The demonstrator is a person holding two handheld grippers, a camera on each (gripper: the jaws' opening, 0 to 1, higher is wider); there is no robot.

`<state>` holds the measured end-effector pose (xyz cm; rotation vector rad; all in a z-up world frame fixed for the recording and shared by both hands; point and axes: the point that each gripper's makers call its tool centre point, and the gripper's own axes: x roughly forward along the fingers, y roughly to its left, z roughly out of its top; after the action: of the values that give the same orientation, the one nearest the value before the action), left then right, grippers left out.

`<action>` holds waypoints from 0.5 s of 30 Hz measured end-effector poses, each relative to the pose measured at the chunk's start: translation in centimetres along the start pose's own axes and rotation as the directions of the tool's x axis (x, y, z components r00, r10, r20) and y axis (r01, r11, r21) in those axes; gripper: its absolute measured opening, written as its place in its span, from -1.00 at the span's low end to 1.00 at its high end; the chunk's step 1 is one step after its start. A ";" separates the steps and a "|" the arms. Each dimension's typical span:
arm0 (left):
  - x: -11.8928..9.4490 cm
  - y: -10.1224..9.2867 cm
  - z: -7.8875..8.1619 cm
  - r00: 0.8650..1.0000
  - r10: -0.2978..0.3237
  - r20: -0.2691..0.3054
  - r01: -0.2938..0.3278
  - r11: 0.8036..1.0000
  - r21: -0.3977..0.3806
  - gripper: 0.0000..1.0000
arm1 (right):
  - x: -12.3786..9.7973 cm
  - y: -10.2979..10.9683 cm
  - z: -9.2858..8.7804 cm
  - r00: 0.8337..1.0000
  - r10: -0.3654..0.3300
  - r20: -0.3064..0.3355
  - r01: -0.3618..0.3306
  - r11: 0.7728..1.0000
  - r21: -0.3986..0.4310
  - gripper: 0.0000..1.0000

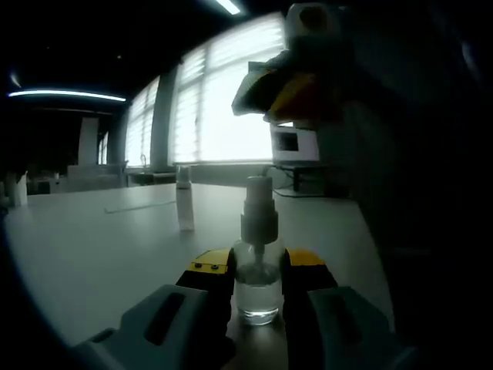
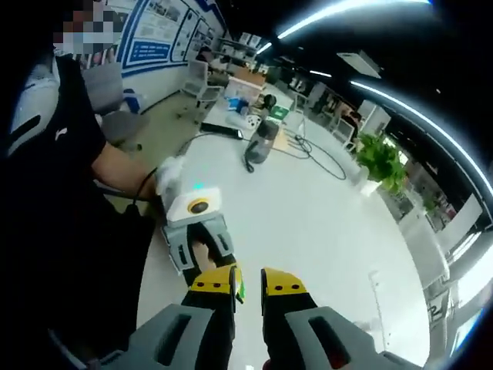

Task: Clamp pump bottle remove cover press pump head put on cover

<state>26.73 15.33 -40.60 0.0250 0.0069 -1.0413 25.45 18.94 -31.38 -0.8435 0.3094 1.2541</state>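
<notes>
The left gripper lay nearest in the left gripper view, its yellow-tipped jaws clamped on the clear lower body of the pump bottle, which stood upright on the white counter. The bottle's white pump head was bare. A small white cylinder, probably the removed cover, stood on the counter at about 10 o'clock from the bottle, well apart from it. The right gripper hung above the pump at roughly 1 o'clock, dark against the bright windows, so how it sat could not be told from that view.

In the right gripper view the right gripper looked down with its jaws drawn close together, only a narrow gap between them and nothing visibly held. The left gripper sat just beyond them at 11 o'clock, in a person's gloved hand.

The step in hand looked like pressing the pump head. To do it well, the right gripper's near-closed tips should come down squarely on the crown of the pump and push along the bottle's axis, while the left gripper holds firm and low so the bottle neither tips nor slides. An off-centre push would likely lever the bottle sideways.

No brand or label could be read on the bottle; blue wall posters carried writing too small to make out.
</notes>
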 end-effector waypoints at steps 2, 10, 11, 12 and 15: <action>0.0 0.0 0.0 1.000 -0.001 -0.001 0.001 1.000 0.001 -0.70 | 0.1 0.2 0.2 1.000 0.005 -0.007 -0.005 1.000 -0.022 -0.83; -0.1 0.2 -0.1 1.000 0.000 -0.004 0.000 1.000 -0.001 -0.69 | 0.5 0.7 0.0 0.996 0.051 -0.075 -0.058 0.994 -0.091 -0.85; -0.1 0.2 -0.1 1.000 0.000 -0.004 0.000 1.000 -0.002 -0.69 | 0.6 0.7 0.2 0.995 0.053 -0.079 -0.061 0.994 -0.094 -0.86; -0.1 0.3 -0.1 1.000 0.001 -0.004 -0.001 1.000 -0.001 -0.69 | 0.6 0.6 0.4 0.995 0.056 -0.083 -0.065 0.993 -0.099 -0.86; -0.1 0.4 -0.1 1.000 0.005 -0.006 -0.005 1.000 0.000 -0.69 | 0.6 0.6 1.0 0.993 0.069 -0.092 -0.079 0.990 -0.116 -0.86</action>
<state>27.01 15.63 -40.69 0.0277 0.0122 -1.0365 24.88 20.08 -31.34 -0.9989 0.3410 1.3166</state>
